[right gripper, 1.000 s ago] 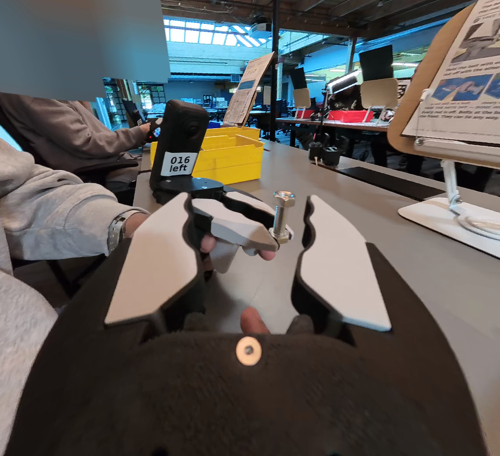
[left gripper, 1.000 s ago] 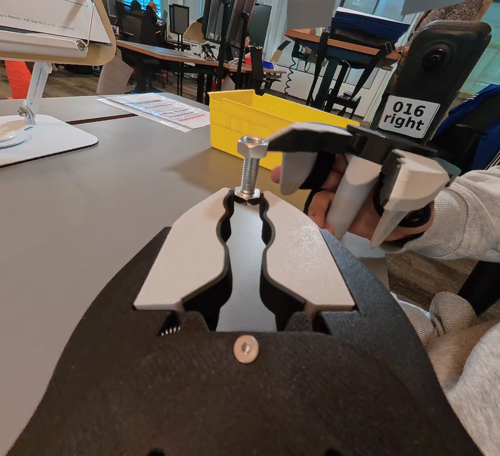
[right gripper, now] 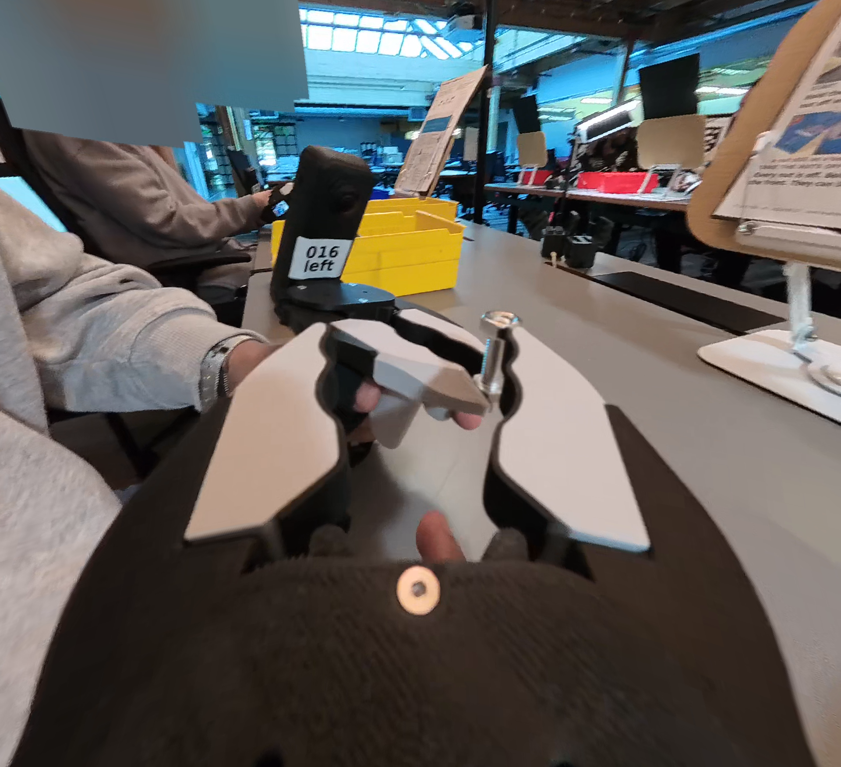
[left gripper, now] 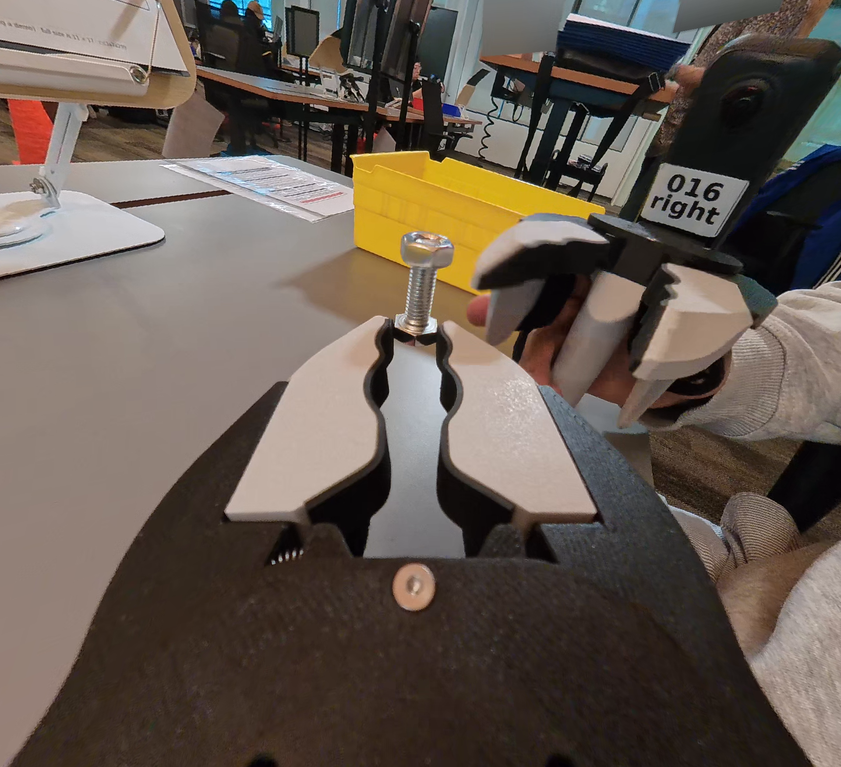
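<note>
A silver hex bolt (left gripper: 423, 276) stands upright, head up, with a nut (left gripper: 415, 326) threaded on its lower end. My left gripper (left gripper: 415, 333) is shut on the nut and holds the bolt just above the grey table (left gripper: 136, 358). My right gripper (right gripper: 418, 336) is open and empty. In the right wrist view the bolt (right gripper: 496, 349) stands between its fingers, close to the right finger (right gripper: 559, 427). The left gripper (right gripper: 478, 399) shows there too. In the left wrist view the right gripper (left gripper: 569, 326) is just right of the bolt, apart from it.
A yellow bin (left gripper: 455, 217) stands on the table behind the bolt. A document stand with a white base (left gripper: 68, 226) is at the far left, and a laminated sheet (left gripper: 273, 190) lies beyond. Small black items (right gripper: 569, 249) sit farther along the table. Another person (right gripper: 136, 208) sits nearby. About 5 centimetres separates my left fingertips from my right.
The right gripper has shifted slightly, so the bolt now sits nearer its right finger. Its upper fingertip has drawn a little back from the bolt head. The left gripper still holds the nut.
</note>
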`<state>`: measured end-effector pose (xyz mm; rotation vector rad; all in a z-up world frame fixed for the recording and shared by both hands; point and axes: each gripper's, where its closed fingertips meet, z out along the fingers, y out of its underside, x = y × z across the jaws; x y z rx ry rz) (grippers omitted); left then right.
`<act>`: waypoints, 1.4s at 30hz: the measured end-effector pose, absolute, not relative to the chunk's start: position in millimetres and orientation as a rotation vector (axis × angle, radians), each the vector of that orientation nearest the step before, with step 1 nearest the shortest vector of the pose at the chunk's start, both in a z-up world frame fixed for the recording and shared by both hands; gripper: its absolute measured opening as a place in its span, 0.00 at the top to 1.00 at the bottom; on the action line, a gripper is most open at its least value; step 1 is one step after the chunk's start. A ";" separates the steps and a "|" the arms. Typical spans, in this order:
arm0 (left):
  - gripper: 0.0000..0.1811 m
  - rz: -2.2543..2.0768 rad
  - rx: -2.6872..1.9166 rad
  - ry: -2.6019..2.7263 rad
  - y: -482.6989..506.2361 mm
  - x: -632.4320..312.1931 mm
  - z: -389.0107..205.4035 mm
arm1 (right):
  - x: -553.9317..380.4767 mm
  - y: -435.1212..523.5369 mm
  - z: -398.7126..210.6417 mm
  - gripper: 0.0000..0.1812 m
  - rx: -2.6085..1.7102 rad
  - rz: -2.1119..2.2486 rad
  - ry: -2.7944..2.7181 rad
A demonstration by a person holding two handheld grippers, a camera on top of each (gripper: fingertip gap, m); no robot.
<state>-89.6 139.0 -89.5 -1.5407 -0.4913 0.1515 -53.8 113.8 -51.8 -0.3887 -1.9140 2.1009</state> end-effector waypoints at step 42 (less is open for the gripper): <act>0.90 0.151 -1.544 -0.487 139.0 -88.9 -89.9 | -54.8 114.3 -49.9 0.64 -0.353 2.039 -1.896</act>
